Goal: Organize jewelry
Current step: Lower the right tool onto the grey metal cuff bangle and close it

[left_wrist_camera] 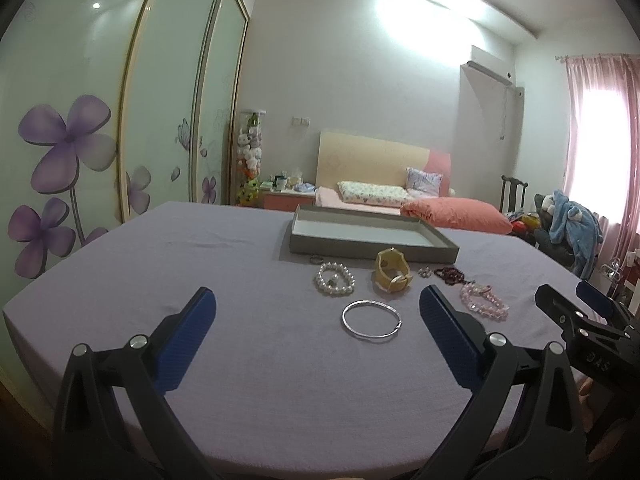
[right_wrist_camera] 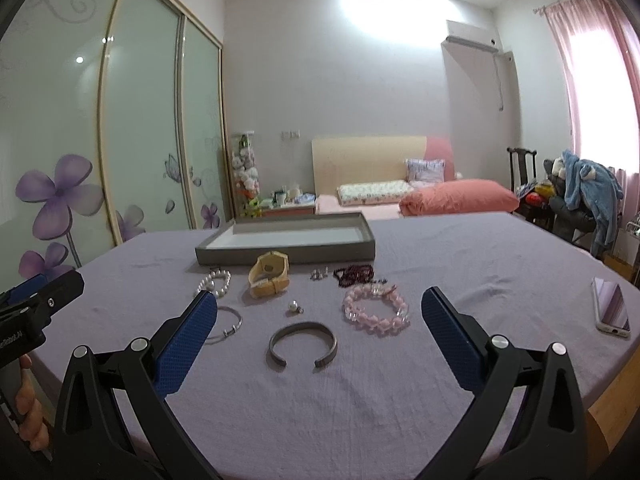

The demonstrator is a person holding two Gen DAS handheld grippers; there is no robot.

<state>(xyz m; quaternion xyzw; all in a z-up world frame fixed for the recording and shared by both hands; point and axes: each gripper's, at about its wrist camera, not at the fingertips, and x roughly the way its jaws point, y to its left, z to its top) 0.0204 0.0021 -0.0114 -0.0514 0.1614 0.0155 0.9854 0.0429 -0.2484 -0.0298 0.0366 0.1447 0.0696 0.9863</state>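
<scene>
A grey tray point(left_wrist_camera: 372, 248) point(right_wrist_camera: 280, 254) with a white floor stands on the purple cloth. In front of it lie a white pearl bracelet point(left_wrist_camera: 334, 279) point(right_wrist_camera: 214, 282), a yellow watch point(left_wrist_camera: 392, 276) point(right_wrist_camera: 269, 274), a dark red bead string point(left_wrist_camera: 450, 274) point(right_wrist_camera: 356, 274), a pink bead bracelet point(left_wrist_camera: 484, 301) point(right_wrist_camera: 376, 309), a thin silver bangle point(left_wrist_camera: 371, 318) point(right_wrist_camera: 226, 322), a grey open cuff point(right_wrist_camera: 303, 344) and a small pearl piece point(right_wrist_camera: 294, 307). My left gripper point(left_wrist_camera: 316, 320) is open, short of the bangle. My right gripper point(right_wrist_camera: 318, 320) is open, over the cuff.
A phone point(right_wrist_camera: 612, 312) lies at the table's right edge. A small ring point(left_wrist_camera: 316, 258) lies by the tray's front. Small silver pieces point(right_wrist_camera: 319, 275) lie beside the red beads. Beyond the table are a bed point(right_wrist_camera: 400, 196), a wardrobe and a chair with clothes.
</scene>
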